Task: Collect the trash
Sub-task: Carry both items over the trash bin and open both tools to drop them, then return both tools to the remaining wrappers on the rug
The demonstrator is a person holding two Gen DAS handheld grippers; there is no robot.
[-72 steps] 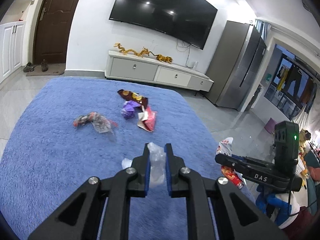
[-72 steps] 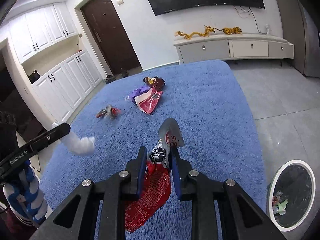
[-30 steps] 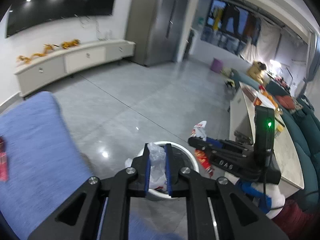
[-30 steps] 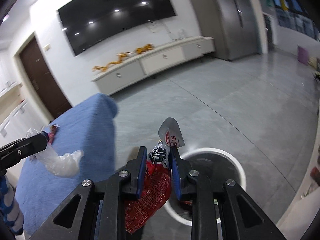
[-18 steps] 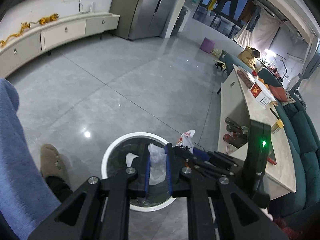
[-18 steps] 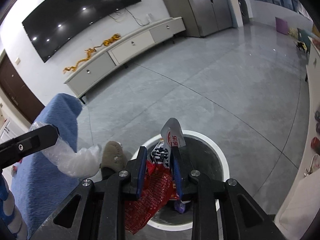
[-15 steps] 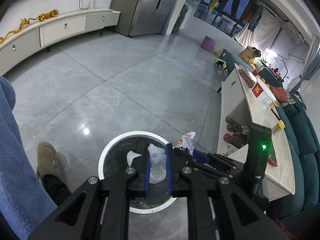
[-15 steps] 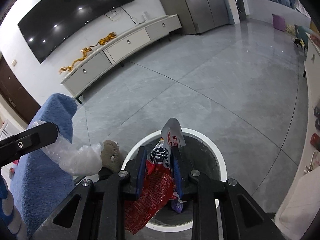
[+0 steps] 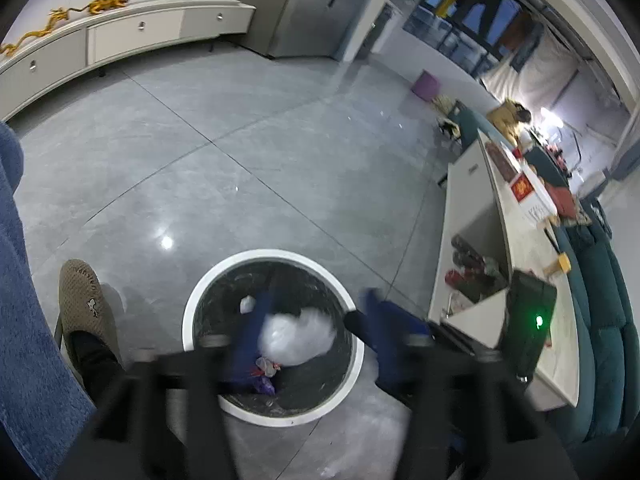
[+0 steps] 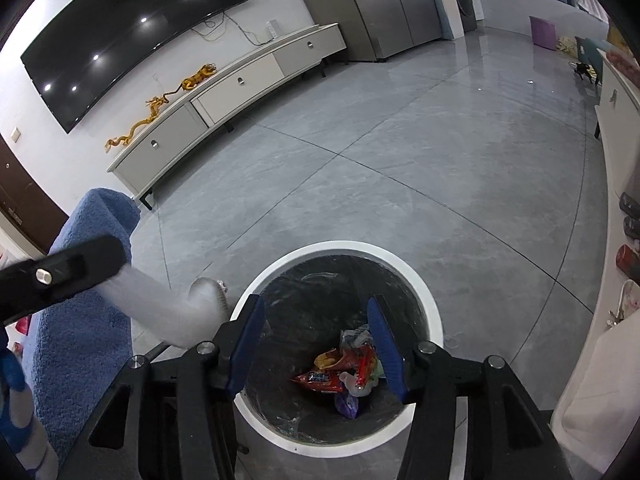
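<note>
both wrist cameras look steeply down along their fingers from close above the white-rimmed bin (image 9: 192, 320) (image 10: 432, 312) on the grey floor (image 9: 240, 152). they share the bin, floor, and tv cabinet (image 9: 132, 36) (image 10: 240, 80); the right view faces further left.

A round, white-rimmed waste bin (image 10: 416, 280) with a dark liner stands open on the grey tiled floor. At its bottom, toward five o'clock, lies a small heap of crumpled wrappers (image 10: 346, 368): red and orange snack packets, a greyish foil piece above them and a purple scrap at the six o'clock edge of the pile. A crumpled clear plastic bag (image 9: 294, 336), blurred, shows over the bin's opening near its centre, whether loose in the air or resting I cannot tell.
</note>
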